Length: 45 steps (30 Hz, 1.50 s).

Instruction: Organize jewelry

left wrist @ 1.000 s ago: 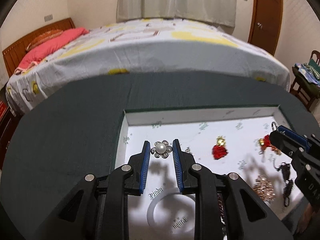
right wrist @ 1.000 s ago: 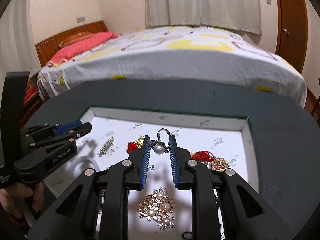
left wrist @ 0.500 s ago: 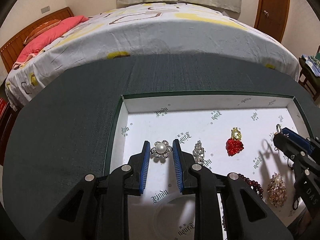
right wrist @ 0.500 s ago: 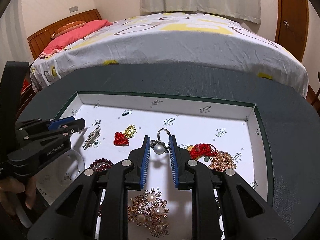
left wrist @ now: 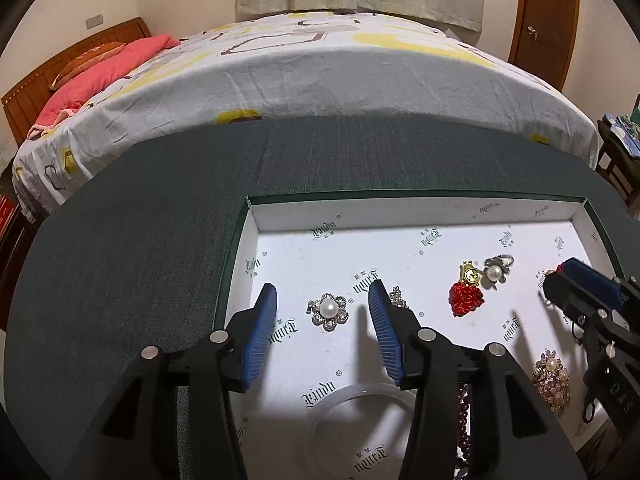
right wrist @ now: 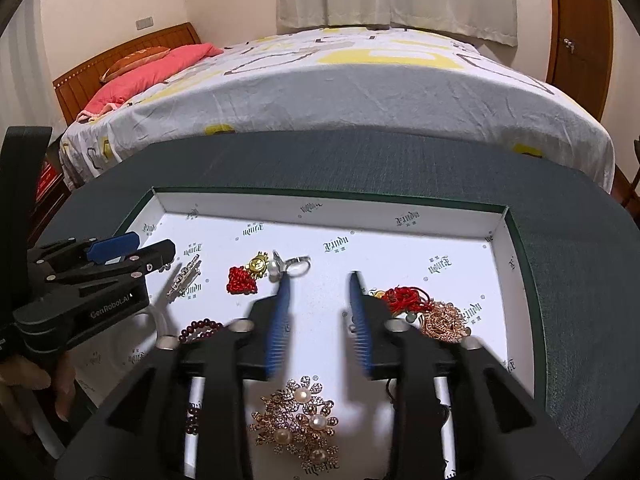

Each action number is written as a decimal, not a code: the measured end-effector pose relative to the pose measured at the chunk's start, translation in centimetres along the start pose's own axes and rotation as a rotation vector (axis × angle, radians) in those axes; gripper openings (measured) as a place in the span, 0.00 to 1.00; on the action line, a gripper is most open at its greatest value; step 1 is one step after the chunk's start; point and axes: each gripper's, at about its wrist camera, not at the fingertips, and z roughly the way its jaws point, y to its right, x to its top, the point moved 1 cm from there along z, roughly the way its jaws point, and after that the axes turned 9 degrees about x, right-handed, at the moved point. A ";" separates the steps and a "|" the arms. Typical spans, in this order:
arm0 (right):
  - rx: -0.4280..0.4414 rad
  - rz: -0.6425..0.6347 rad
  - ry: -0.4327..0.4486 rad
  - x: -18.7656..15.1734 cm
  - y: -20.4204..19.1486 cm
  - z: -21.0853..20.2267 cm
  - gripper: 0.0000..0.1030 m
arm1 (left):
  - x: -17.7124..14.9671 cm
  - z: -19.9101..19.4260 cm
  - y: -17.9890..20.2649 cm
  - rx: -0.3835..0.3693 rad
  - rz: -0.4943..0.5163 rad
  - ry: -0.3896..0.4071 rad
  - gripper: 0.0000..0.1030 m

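A white-lined green box [left wrist: 248, 248] holds the jewelry. My left gripper [left wrist: 322, 302] is open and empty; a pearl flower brooch [left wrist: 329, 311] lies on the box floor between its fingers. My right gripper [right wrist: 319, 280] is open and empty. A pearl ring [right wrist: 291, 266] lies just past its left fingertip, next to a red and gold charm [right wrist: 246, 276]; both also show in the left wrist view, the ring [left wrist: 496, 270] and the charm [left wrist: 466, 296]. The left gripper shows at the left of the right wrist view [right wrist: 160, 254].
A gold pearl cluster brooch [right wrist: 298, 424], a rose-gold brooch [right wrist: 446, 318], a red cord piece [right wrist: 404, 296], a rhinestone bar clip [right wrist: 184, 276], a dark bead bracelet [right wrist: 202, 326] and a clear bangle [left wrist: 360, 408] lie in the box. The box sits on a dark grey table [left wrist: 160, 220] before a bed [left wrist: 320, 72].
Both grippers have opened. The left let go of the pearl flower brooch, the right let go of the pearl ring; both pieces now lie on the box floor.
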 end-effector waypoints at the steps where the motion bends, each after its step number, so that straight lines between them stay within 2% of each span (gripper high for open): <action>1: -0.001 -0.004 0.009 0.0 -0.1 -0.2 0.35 | 0.0 -0.1 0.0 0.001 0.000 0.004 0.52; 5: -0.003 0.001 0.014 -0.1 0.0 -0.4 0.38 | 0.1 -0.6 -0.1 0.004 -0.002 0.032 0.62; 6: -0.002 0.003 0.021 -0.1 0.0 -0.6 0.39 | 0.0 -0.6 -0.1 0.003 -0.002 0.035 0.62; 8: -0.005 0.005 0.034 -0.2 0.0 -0.9 0.48 | 0.0 -0.8 0.0 -0.001 -0.002 0.043 0.63; 13: -0.015 0.006 0.042 -0.3 0.2 -1.3 0.50 | -0.2 -1.3 0.2 -0.012 0.001 0.060 0.67; 20: -0.038 0.007 0.098 -1.1 0.3 -3.6 0.69 | -1.4 -3.3 0.2 -0.025 -0.017 0.107 0.70; 25: -0.051 0.035 0.126 -2.9 0.6 -6.3 0.70 | -3.5 -6.1 -0.2 -0.023 -0.042 0.142 0.74; 36: -0.108 0.015 0.164 -6.4 -0.4 -13.7 0.71 | -7.2 -14.0 -1.1 -0.009 -0.057 0.219 0.75; 40: -0.133 -0.015 0.196 -7.1 -1.3 -16.5 0.78 | -8.2 -16.9 -1.6 -0.007 -0.064 0.254 0.78; 45: -0.137 -0.024 0.234 -7.6 -2.3 -20.1 0.78 | -9.4 -20.3 -2.4 0.017 -0.078 0.292 0.79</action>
